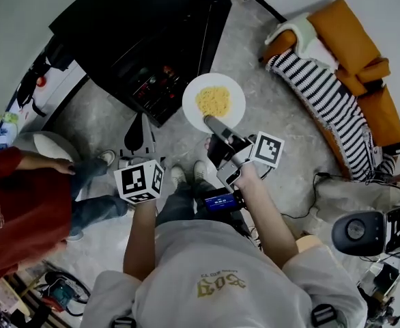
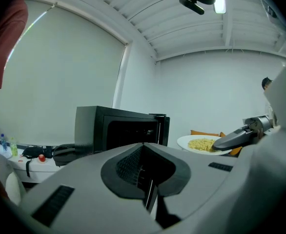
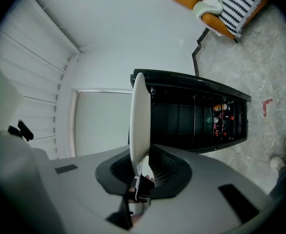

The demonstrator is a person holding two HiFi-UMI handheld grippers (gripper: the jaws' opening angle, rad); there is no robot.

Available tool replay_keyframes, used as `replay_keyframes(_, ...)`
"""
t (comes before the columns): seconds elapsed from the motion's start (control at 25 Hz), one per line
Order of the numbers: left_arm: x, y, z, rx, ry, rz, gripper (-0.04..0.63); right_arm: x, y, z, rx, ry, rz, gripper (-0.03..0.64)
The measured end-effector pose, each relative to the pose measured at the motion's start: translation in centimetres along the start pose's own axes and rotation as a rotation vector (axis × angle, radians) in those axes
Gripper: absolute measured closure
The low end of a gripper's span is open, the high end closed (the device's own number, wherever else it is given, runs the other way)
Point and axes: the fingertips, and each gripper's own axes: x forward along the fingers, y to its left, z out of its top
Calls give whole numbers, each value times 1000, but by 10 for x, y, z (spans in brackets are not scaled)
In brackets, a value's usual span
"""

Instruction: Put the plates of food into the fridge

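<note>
A white plate [image 1: 213, 101] of yellow food is held out over the floor in front of the black fridge [image 1: 138, 33]. My right gripper [image 1: 211, 121] is shut on its near rim. In the right gripper view the plate [image 3: 139, 118] stands edge-on between the jaws of the right gripper [image 3: 142, 165]. The fridge door [image 1: 212, 19] stands open, with bottles [image 3: 220, 115] on shelves inside. My left gripper [image 1: 138, 134] hangs lower left of the plate, shut and holding nothing. In its own view, the left gripper [image 2: 146, 154] faces the fridge [image 2: 118, 130], with the plate [image 2: 201, 144] at its right.
A person in a red shirt [image 1: 12, 210] stands close on the left. An orange sofa [image 1: 357, 53] with a striped blanket [image 1: 319, 91] runs along the right. A white table [image 2: 35, 165] with small items stands left of the fridge. Cables and equipment [image 1: 364, 234] lie at the lower right.
</note>
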Motion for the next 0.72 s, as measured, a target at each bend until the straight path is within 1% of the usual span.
replay_keyframes(0.2, 14, 9, 0, -11, 3, 17, 589, 14, -4, 8, 12, 14, -10, 566)
replay_keyframes(0.44, 11, 8, -10, -5, -15, 28, 589, 10, -18, 5, 16, 24, 8, 566)
replay_keyframes(0.72, 21, 13, -27, 4, -19, 45, 589, 16, -38, 8, 18, 41, 12, 566)
